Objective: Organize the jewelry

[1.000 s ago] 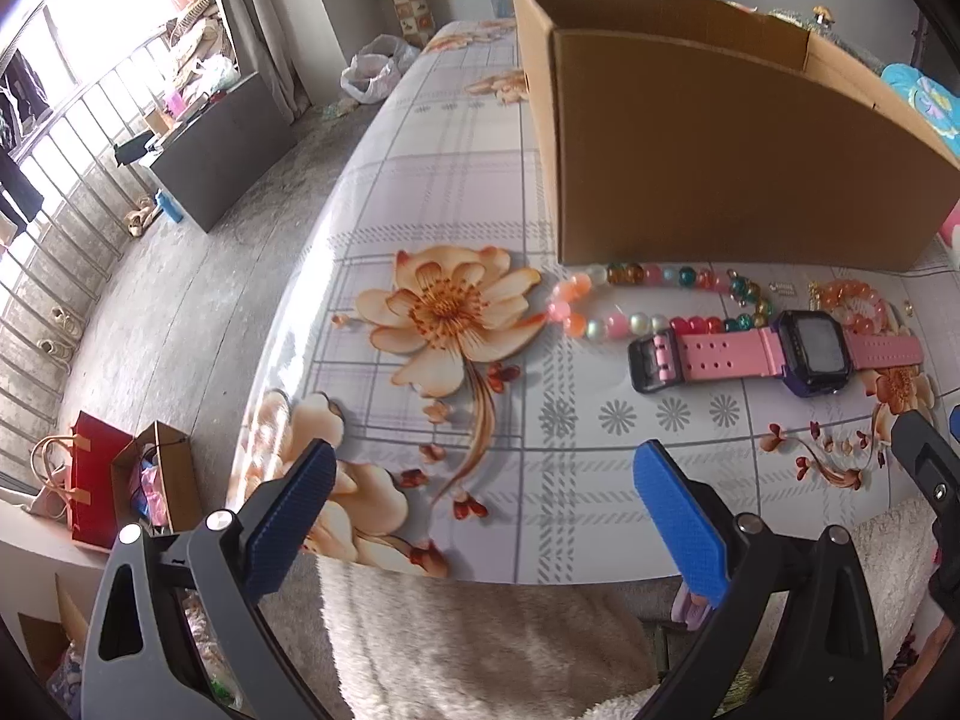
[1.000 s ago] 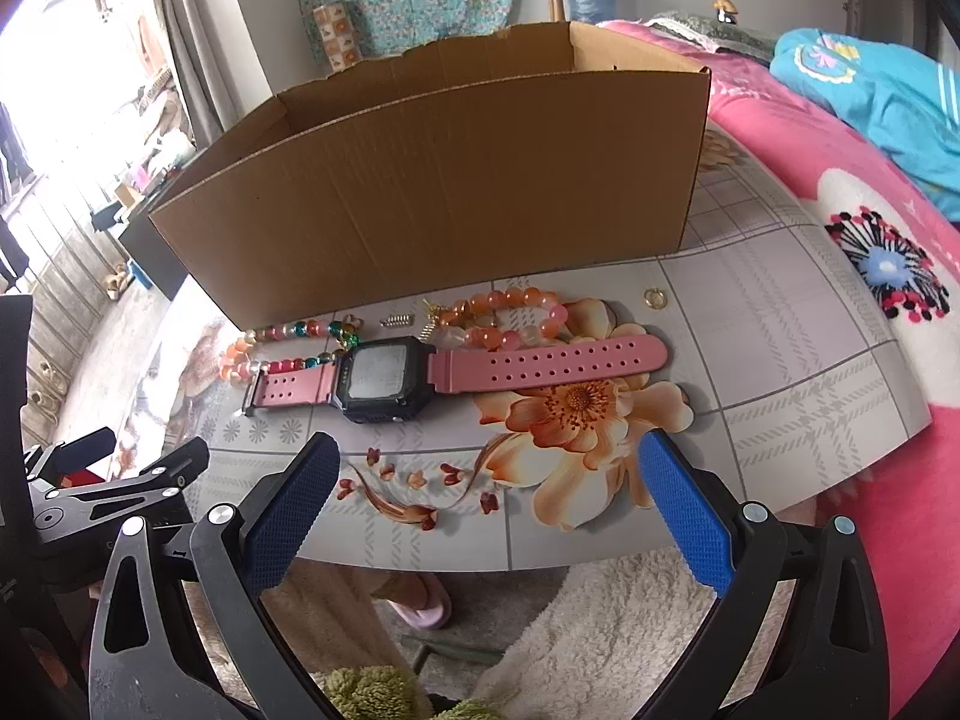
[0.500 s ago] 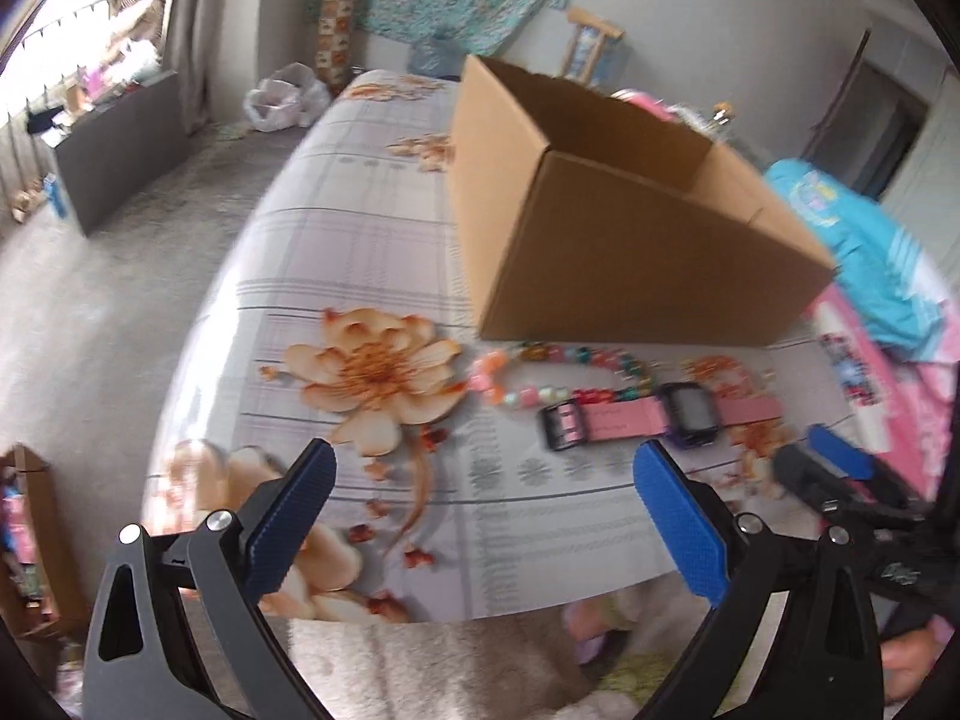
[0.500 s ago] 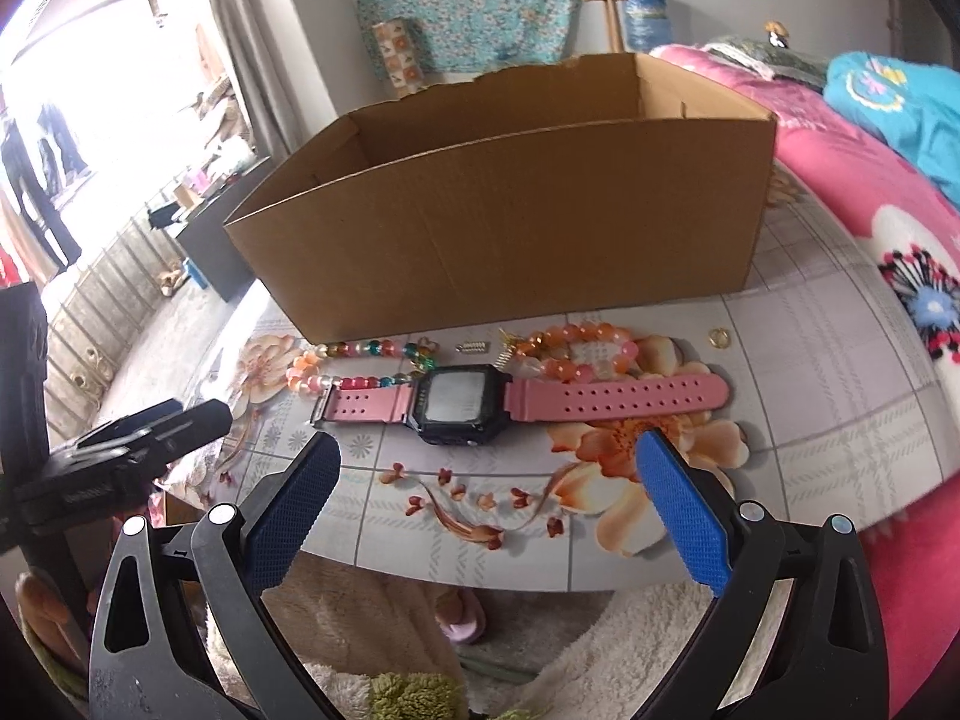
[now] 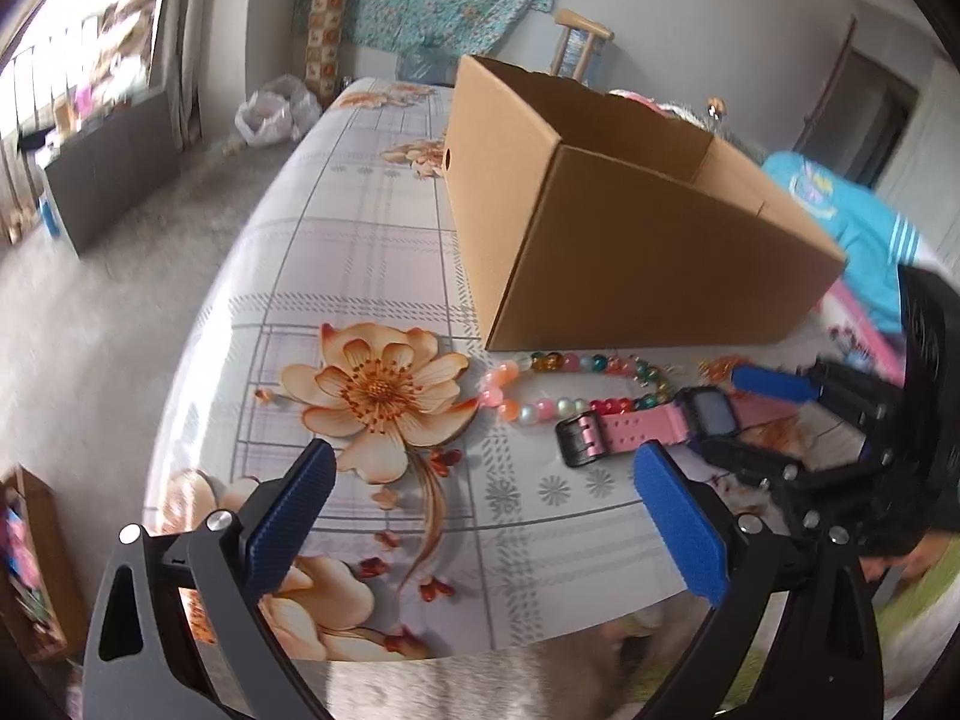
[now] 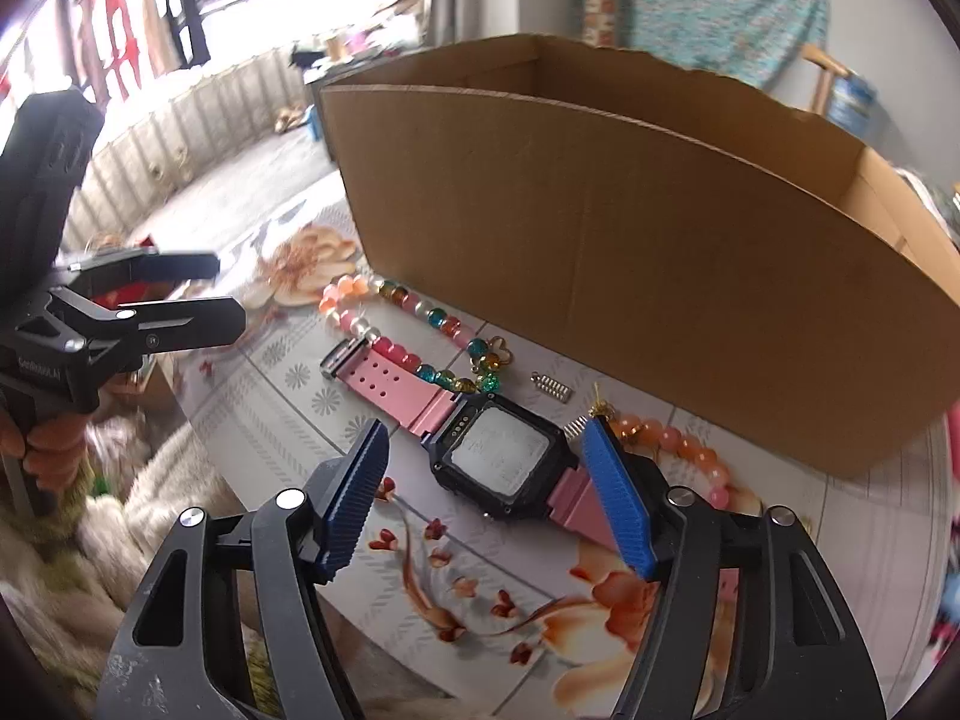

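Note:
A pink-strapped watch point(image 6: 501, 456) with a black face lies on the flowered tablecloth point(image 6: 288, 372) in front of an open cardboard box point(image 6: 630, 252). My right gripper point(image 6: 485, 423) straddles the watch face. Its jaws are closing, and its left pad still stands clear of the watch. A multi-coloured bead bracelet point(image 6: 435, 318) lies by the strap's buckle end, and an orange bead bracelet point(image 6: 684, 444) lies to the right. In the left wrist view my left gripper point(image 5: 483, 451) hangs open over the table's front edge, left of the watch point(image 5: 636, 426). There the right gripper point(image 5: 720, 414) reaches in from the right.
A small metal spring charm point(image 6: 551, 387) lies between the watch and the box point(image 5: 630, 264). A fluffy cream rug point(image 5: 480, 684) lies below the table's front edge. Pink bedding with a teal garment point(image 5: 852, 210) is at the right, beyond the box.
My right gripper has rolled and come in close over the watch, and its jaws have narrowed around the face. The left gripper has turned so that the box and the right gripper show more.

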A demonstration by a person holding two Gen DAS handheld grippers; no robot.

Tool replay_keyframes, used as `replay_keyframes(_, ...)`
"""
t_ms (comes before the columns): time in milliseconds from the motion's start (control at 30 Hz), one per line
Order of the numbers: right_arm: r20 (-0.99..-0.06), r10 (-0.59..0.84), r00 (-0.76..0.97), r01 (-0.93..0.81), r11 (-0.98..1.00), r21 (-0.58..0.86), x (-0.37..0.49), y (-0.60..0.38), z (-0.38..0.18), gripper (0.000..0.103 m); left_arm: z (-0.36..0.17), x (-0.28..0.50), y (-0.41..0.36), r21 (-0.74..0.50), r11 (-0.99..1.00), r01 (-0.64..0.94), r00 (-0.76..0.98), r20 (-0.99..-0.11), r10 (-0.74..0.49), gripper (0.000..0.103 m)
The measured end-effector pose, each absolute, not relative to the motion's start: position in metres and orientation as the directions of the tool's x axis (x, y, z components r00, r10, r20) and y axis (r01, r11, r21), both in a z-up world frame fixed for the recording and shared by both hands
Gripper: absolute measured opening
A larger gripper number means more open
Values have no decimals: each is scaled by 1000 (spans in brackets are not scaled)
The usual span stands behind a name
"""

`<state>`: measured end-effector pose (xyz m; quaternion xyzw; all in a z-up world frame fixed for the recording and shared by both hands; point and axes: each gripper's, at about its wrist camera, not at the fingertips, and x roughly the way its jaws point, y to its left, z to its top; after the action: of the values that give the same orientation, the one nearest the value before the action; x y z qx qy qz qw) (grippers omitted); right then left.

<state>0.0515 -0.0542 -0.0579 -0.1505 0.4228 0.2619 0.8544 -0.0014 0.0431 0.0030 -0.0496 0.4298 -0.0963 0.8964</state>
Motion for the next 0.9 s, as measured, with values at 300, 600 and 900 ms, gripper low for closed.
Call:
replay_keyframes(300, -866, 278, 416, -685, 722, -97, 70, -37, -69, 51, -3, -20, 4, 89, 961, 263, 682, -721, -121, 97)
replay_keyframes(600, -892, 385, 238, -696, 708, 120, 81, -55, -61, 50, -10, -43, -34, 246, 880, 407, 720, -679, -144, 82)
replay_keyframes(900, -855, 517, 30, -679, 639, 363, 95, -75, -58, 50, -31, -54, -76, 436, 749, 500, 737, -667, -104, 56)
